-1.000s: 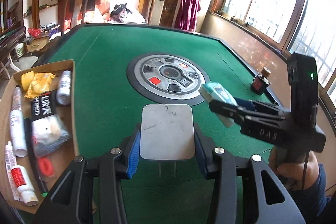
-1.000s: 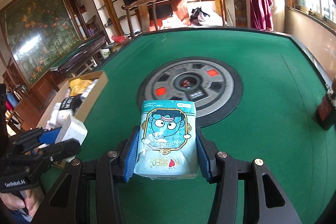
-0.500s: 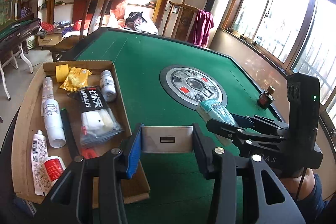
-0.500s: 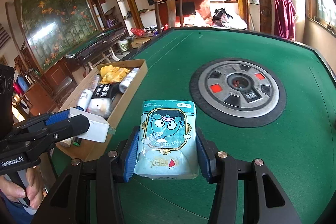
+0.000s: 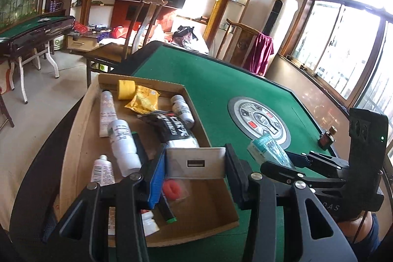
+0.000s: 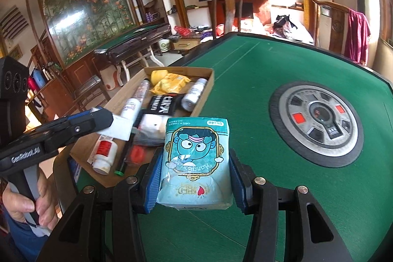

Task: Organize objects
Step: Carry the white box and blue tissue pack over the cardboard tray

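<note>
Already we judge the main risk to be crowding; the cardboard box (image 5: pixel 81 129) at the left edge of the green surface (image 5: pixel 221 87) is thick with bottles and packets, so a white charger (image 5: pixel 195 163) let go above them could land on the red ring (image 5: pixel 172 189) or roll off a white bottle (image 5: pixel 122 146), and its prongs might snag a wrapper; the two tools also sit close side by side, and a careless swing could knock one against the other. Our left gripper (image 5: pixel 195 165) is partly open and clamped on the charger, held over the near end of the box; our right gripper (image 6: pixel 195 178) is likewise partly open, squeezing a blue tissue pack (image 6: pixel 196 161) between its pads, held above the surface just right of the box, where a soft pack could slip if the squeeze eases.
</note>
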Demonstrator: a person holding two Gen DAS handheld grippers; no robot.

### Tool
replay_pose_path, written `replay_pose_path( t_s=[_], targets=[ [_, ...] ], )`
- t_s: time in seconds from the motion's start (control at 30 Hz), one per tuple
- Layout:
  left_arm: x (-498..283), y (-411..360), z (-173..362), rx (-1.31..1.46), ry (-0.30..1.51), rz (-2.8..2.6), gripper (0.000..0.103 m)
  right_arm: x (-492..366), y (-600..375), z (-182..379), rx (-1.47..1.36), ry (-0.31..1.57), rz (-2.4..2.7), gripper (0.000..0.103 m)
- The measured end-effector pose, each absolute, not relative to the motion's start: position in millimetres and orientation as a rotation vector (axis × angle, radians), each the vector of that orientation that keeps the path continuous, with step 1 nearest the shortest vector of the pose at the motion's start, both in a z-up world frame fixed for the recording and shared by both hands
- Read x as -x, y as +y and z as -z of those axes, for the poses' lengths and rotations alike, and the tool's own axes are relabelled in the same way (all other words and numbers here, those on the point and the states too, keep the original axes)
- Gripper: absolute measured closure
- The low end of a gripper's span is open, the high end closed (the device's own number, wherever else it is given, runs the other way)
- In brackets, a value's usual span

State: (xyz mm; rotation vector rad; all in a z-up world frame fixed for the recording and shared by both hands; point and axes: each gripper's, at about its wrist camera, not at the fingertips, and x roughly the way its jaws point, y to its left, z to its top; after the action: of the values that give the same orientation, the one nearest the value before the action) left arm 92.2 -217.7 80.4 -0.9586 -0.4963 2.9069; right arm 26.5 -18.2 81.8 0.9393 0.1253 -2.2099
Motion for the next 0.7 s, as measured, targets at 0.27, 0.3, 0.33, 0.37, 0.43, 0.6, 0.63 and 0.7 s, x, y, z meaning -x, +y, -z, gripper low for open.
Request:
replay_pose_path(
  t_s=[0.27,0.3,0.33,0.37,0.43,0.6,0.63,0.7],
  targets=[
    [-107,-268,-70,0.98,-0.592,-2.979,0.059,-39,-57,-75,-0.937,0.178,2.119,0.05],
    [-109,-272,-68,0.983,-0.602,-2.985,0.059,-42,-62,-74,-0.937,0.187,2.105,0.05],
    [-110,-278,-67,0.984,-0.619,-2.995,0.059,-43,-67,-72,-0.938,0.198,2.094,0.05],
    [-113,-282,-65,0.987,-0.63,-2.999,0.059,-47,-71,-71,-0.938,0.204,2.089,0.05],
    [-114,-289,-61,0.996,-0.647,-3.003,0.059,-49,-79,-67,-0.943,0.216,2.07,0.05],
    [-114,-301,-55,1.005,-0.685,-3.012,0.059,-51,-94,-57,-0.966,0.236,2.033,0.049],
    [-113,-302,-54,1.005,-0.687,-3.011,0.059,-51,-96,-55,-0.971,0.237,2.028,0.049],
    [-111,-306,-52,1.009,-0.699,-3.014,0.059,-50,-99,-52,-0.98,0.243,2.021,0.049]
  ],
)
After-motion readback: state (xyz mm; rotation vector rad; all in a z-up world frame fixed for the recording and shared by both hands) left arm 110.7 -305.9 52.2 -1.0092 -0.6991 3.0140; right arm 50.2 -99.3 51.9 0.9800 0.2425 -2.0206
